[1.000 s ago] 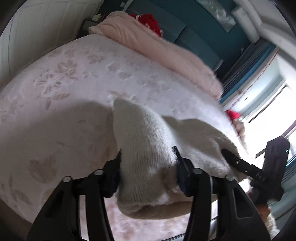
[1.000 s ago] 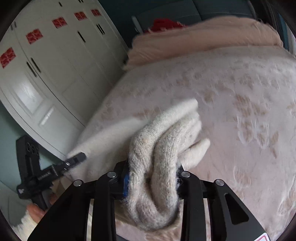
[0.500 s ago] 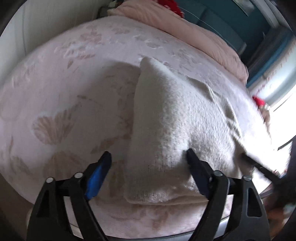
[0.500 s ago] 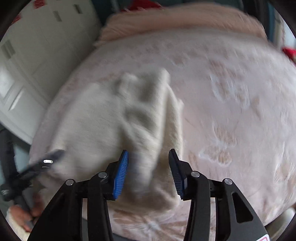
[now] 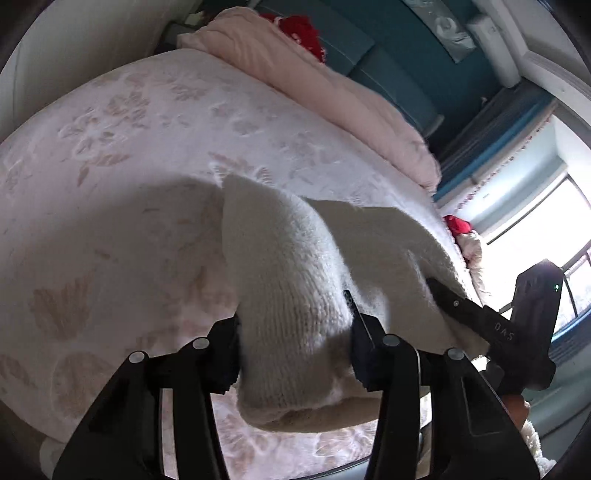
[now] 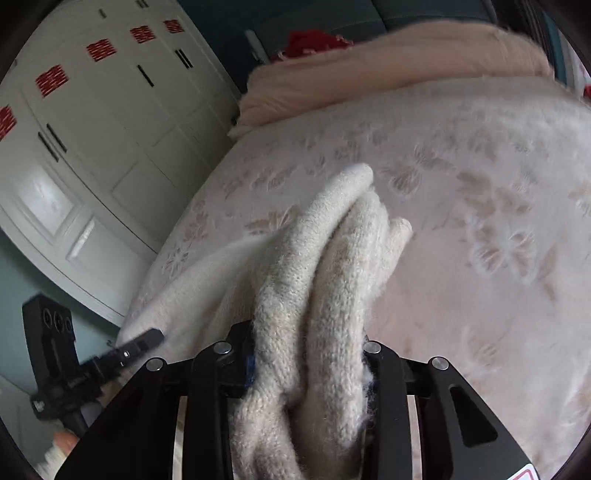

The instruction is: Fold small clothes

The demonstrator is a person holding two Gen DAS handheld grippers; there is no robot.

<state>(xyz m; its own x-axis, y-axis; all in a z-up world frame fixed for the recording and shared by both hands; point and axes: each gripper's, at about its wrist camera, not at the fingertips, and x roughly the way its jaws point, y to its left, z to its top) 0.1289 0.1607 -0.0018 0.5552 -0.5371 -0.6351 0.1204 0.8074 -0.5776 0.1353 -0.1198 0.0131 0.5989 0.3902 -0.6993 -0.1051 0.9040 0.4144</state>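
Note:
A cream knitted garment lies folded on the pink floral bedspread near the bed's front edge. My left gripper is shut on its near left edge, with thick folds bunched between the fingers. My right gripper is shut on the garment at its near right edge, gripping several rolled layers. Each gripper shows in the other's view, the right gripper at right and the left gripper at lower left.
A folded pink blanket and a red item lie at the head of the bed. White wardrobe doors stand to the left. A bright window is on the right, with a red and cream item at the bed's edge.
Half a second ago both grippers stood open over the flat garment. Now both have shut on its near edge again and the fabric is bunched and raised.

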